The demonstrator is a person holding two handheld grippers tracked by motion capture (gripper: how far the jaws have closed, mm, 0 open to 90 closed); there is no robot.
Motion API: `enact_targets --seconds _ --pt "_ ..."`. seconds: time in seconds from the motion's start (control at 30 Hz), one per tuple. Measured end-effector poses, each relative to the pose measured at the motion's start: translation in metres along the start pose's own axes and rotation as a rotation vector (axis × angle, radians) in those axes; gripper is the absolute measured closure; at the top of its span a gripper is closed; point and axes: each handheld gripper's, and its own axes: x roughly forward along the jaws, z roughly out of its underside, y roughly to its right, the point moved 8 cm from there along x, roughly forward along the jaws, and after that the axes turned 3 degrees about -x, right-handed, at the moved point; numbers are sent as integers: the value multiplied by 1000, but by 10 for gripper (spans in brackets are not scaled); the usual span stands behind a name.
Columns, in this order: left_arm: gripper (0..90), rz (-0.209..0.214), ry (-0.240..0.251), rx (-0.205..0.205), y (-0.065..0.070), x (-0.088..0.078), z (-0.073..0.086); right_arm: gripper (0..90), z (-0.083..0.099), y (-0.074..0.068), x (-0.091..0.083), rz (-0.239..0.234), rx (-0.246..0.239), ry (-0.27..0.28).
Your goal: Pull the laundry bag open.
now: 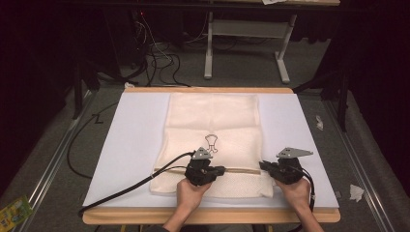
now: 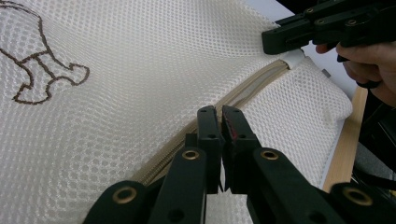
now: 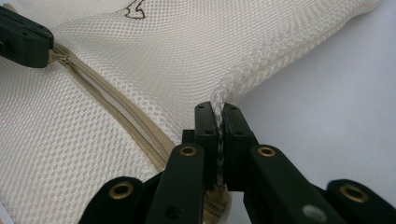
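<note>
A cream mesh laundry bag (image 1: 212,121) with a small brown embroidered figure (image 1: 211,142) lies flat on a white board (image 1: 130,135). A beige zipper (image 1: 241,170) runs across the bag near its front edge. My left gripper (image 1: 222,170) is shut at the zipper's pull, which sits at its tips in the right gripper view (image 3: 58,56). The stretch of zipper (image 2: 243,93) between the two grippers gapes a little. My right gripper (image 1: 262,166) is shut on the bag's right edge at the zipper's end, where a pinch of mesh (image 3: 218,100) rises between its jaws.
The board rests on a wooden table (image 1: 208,215) whose edge runs along the front. Black cables (image 1: 125,188) trail from both grippers across the board's front left and right. Grey floor, scraps of paper (image 1: 356,192) and a table frame (image 1: 246,43) lie beyond.
</note>
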Motion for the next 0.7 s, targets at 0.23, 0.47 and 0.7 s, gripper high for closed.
enact_targets --seconds 0.23,0.47,0.7 --pt "873 7 25 -34 -8 -9 2 879 1 2 -2 -2 17 9" --pt "874 -24 52 -32 -12 -13 5 880 -4 0 -3 -8 9 -10" --pt "874 -9 72 -45 -12 -29 13 880 -5 -5 1 -22 14 3"
